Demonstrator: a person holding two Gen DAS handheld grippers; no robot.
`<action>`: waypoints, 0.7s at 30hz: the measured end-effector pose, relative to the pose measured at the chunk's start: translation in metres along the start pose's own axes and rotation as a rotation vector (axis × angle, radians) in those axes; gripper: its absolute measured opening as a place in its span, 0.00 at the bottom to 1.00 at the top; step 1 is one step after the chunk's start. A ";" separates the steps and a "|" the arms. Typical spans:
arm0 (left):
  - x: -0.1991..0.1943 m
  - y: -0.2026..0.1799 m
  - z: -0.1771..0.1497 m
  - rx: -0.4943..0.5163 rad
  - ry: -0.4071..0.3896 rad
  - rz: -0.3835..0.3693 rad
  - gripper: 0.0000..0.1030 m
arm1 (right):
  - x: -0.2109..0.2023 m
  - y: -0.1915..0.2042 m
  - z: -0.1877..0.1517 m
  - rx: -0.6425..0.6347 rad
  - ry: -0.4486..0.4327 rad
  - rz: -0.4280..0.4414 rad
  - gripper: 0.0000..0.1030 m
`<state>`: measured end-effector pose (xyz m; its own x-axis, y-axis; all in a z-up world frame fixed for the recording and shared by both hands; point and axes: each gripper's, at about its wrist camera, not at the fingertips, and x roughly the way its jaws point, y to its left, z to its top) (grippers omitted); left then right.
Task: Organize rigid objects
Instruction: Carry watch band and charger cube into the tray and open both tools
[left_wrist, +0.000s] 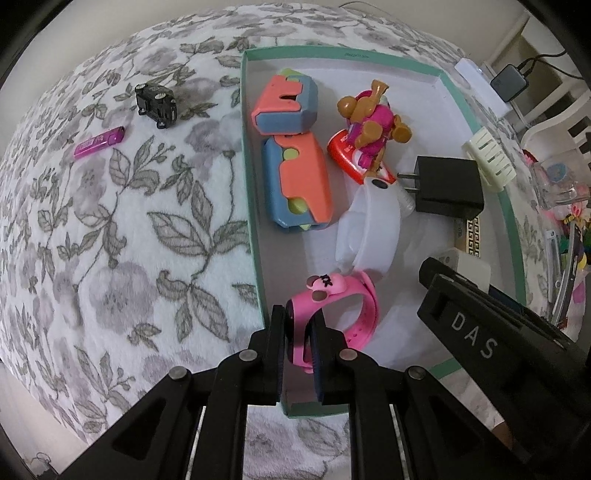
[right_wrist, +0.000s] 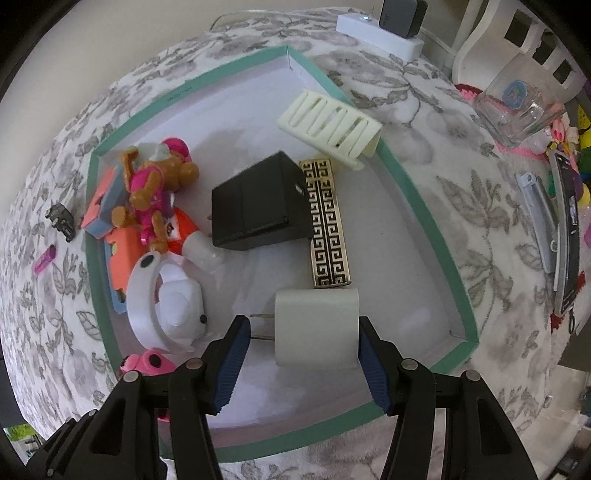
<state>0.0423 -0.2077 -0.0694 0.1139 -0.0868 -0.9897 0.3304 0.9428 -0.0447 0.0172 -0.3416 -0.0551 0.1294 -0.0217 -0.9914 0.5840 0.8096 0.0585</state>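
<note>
A teal-rimmed box (left_wrist: 251, 184) lies on a floral blanket. My left gripper (left_wrist: 299, 326) is shut on the strap of a pink toy watch (left_wrist: 343, 306) just above the box's near left corner. My right gripper (right_wrist: 304, 350) is inside the box (right_wrist: 417, 192), shut on a white charger (right_wrist: 317, 326): one pad is on its back, the other at its prong tips. The box also holds a black charger (right_wrist: 258, 206), a gold patterned bar (right_wrist: 327, 225), a white band toy (left_wrist: 373, 229), two orange-and-blue toys (left_wrist: 303, 181) and a pup figure (left_wrist: 369, 125). A cream comb-like piece (right_wrist: 328, 123) leans on the rim.
A black toy car (left_wrist: 155, 99) and a purple USB stick (left_wrist: 98, 142) lie on the blanket left of the box. To the right are a clear glass (right_wrist: 517, 107), hair clips (right_wrist: 539, 218) and colourful clutter. A white power strip (right_wrist: 380, 29) sits at the back.
</note>
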 end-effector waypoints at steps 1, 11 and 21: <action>-0.002 0.000 0.000 0.000 -0.002 -0.004 0.15 | -0.003 0.001 0.000 -0.001 -0.006 0.000 0.60; -0.016 -0.006 0.002 -0.012 -0.008 -0.071 0.44 | -0.022 0.001 0.005 0.016 -0.046 0.028 0.62; -0.045 0.005 0.004 -0.044 -0.078 -0.124 0.55 | -0.064 -0.003 0.011 0.024 -0.186 0.054 0.62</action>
<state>0.0426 -0.2008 -0.0245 0.1475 -0.2264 -0.9628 0.3056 0.9363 -0.1733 0.0160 -0.3485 0.0092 0.3057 -0.0883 -0.9480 0.5911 0.7981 0.1163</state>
